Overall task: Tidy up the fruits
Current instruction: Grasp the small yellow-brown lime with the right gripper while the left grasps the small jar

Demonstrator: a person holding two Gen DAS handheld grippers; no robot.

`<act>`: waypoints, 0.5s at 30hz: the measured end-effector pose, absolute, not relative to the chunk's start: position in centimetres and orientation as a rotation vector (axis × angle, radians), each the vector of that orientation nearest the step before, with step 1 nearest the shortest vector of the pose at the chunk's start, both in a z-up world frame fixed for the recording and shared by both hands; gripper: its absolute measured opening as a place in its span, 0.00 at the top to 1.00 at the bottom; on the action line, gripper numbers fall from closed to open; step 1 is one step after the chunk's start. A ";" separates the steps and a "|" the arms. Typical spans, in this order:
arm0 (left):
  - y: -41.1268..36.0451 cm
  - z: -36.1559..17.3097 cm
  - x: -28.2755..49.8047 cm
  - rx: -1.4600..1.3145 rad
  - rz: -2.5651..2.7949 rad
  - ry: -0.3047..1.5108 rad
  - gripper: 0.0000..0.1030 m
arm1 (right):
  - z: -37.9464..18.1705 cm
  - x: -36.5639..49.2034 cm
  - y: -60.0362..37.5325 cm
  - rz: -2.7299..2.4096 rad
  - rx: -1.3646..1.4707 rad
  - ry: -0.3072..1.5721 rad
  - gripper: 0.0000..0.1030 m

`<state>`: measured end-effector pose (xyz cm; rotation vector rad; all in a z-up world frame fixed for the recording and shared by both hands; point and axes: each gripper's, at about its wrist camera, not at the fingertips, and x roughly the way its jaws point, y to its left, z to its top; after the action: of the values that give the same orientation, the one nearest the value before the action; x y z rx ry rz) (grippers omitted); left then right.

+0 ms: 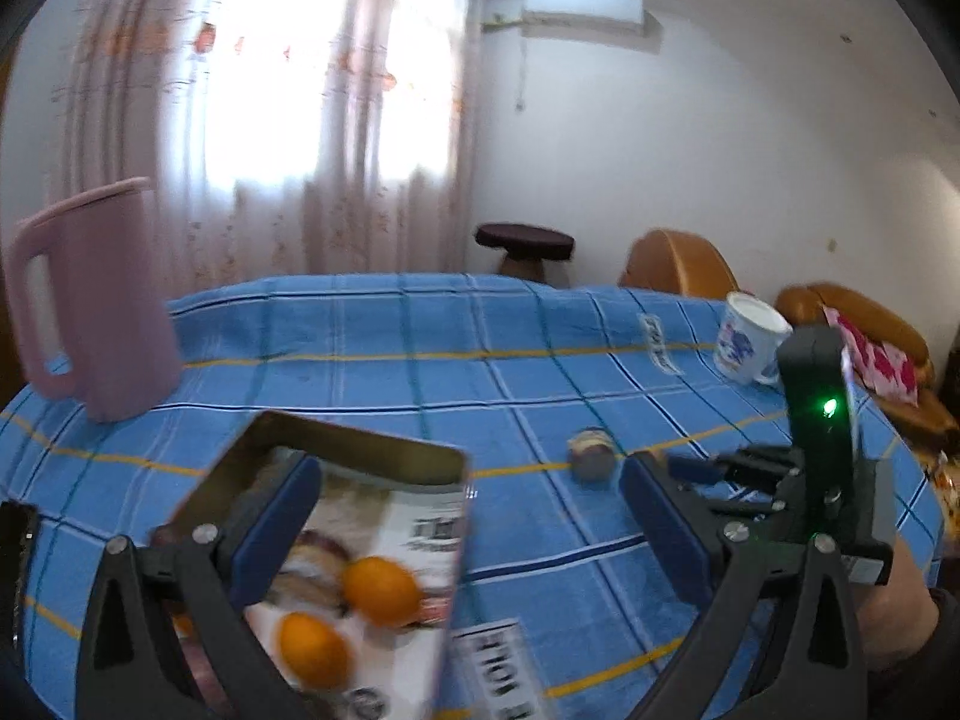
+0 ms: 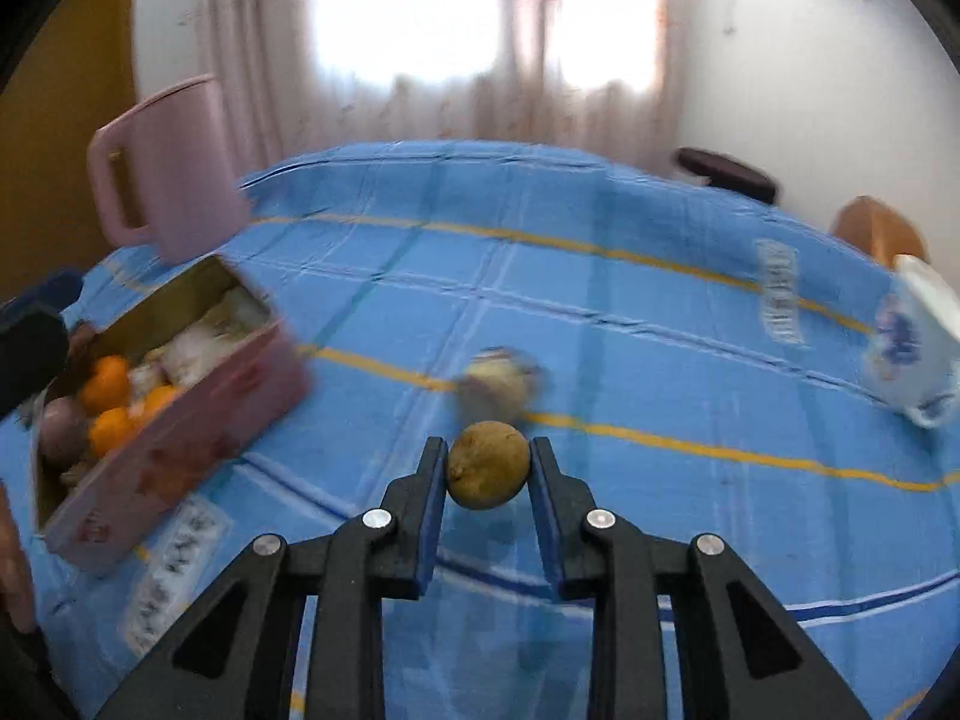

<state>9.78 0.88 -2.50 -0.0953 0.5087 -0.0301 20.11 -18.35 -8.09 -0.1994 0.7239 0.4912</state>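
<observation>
The right gripper is clamped across a small brown fruit, light, firm and round, right of the tin; the left gripper stands spread.

Right hand-held gripper clamped tight, left hand-held gripper spread wide
</observation>
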 end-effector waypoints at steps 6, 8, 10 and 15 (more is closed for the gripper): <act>-2.9 -3.4 13.6 -0.064 -0.075 0.587 0.01 | -7.9 21.5 -22.1 0.412 -0.142 0.715 0.73; -3.8 -3.9 14.7 -0.056 -0.080 0.609 0.01 | -7.9 22.1 -22.7 0.383 -0.123 0.714 0.73; -4.8 -4.5 16.1 -0.044 -0.084 0.638 0.01 | -7.9 22.3 -23.5 0.360 -0.114 0.710 0.73; -6.6 -6.1 18.6 -0.013 -0.112 0.706 0.09 | -7.6 22.8 -24.9 0.349 -0.067 0.699 0.72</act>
<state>18.62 -6.61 -6.08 -0.0133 0.7056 -0.1123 22.78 -24.92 -7.64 -0.0668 0.6985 0.3489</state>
